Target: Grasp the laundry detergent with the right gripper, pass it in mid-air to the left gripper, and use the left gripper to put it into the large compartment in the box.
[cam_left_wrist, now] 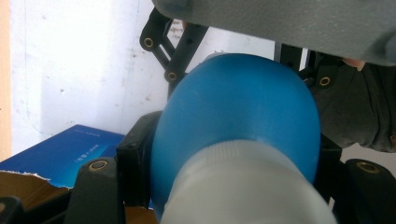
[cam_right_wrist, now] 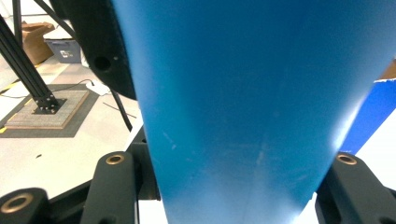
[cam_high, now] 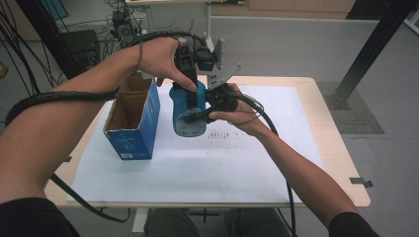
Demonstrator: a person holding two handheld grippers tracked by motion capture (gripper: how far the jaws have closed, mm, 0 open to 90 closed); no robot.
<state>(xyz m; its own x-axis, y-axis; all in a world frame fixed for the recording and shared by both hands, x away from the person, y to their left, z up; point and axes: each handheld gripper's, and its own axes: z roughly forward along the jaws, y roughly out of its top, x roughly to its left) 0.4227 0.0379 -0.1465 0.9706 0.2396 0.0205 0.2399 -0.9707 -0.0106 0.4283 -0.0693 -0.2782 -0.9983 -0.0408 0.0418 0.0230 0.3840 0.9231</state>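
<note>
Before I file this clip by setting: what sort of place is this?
Probably a lab or workshop rigged for recording. Cable bundles trail over the floor behind the paper-covered table, a black metal frame post stands bolted on a floor mat, and storage boxes sit against the wall.

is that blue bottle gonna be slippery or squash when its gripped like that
The blue bottle looks like smooth plastic, so it may be slippery. Its sides show no dent between the jaws of the left gripper or the right gripper, so it is probably fairly stiff. It tapers in the right gripper view, so it could slide along the jaws.
</note>
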